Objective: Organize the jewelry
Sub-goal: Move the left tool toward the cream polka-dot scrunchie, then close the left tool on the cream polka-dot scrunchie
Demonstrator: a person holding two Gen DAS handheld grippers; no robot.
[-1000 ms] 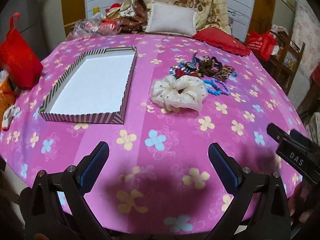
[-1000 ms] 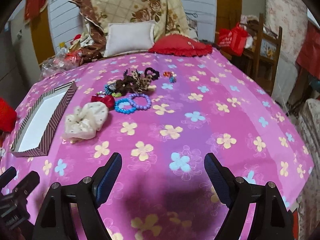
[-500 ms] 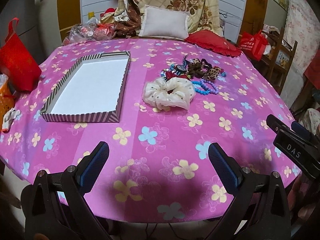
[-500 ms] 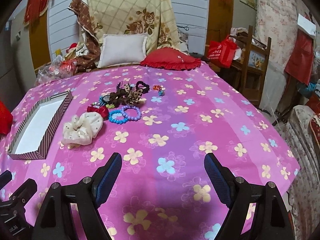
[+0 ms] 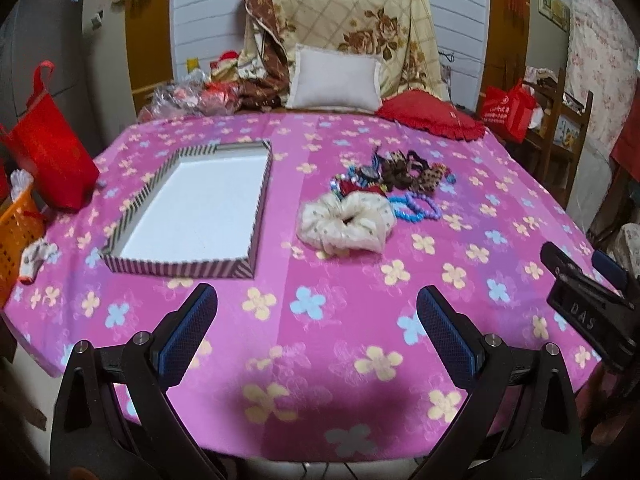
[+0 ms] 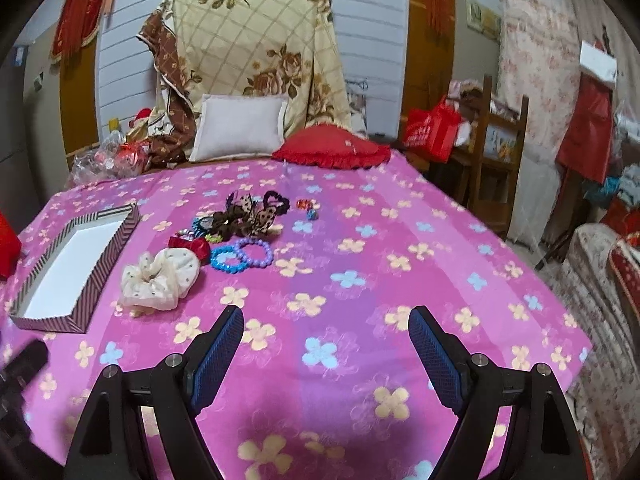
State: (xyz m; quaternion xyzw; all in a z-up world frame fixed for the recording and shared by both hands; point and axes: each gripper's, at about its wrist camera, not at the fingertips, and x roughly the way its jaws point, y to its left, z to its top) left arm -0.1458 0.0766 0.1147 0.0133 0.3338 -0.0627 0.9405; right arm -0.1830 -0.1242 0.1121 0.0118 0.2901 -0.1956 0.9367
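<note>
Left wrist: ruffled cream scrunchie (image 5: 347, 222) beside striped rectangular tray (image 5: 176, 268).

"DAS" on right gripper (image 5: 580, 312) body.

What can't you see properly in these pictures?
- Dark tangle of hair ties: both views, pieces overlap, too small to count.
- Red bow: left wrist view, mostly hidden behind the cream scrunchie.
- Tiny colourful bits: right wrist view, too small to identify.
- Right gripper: left wrist view, cut off by the edge.

White slatted wall (image 6: 380, 40), wooden chair (image 6: 496, 160), floral curtain (image 6: 532, 80)
</note>
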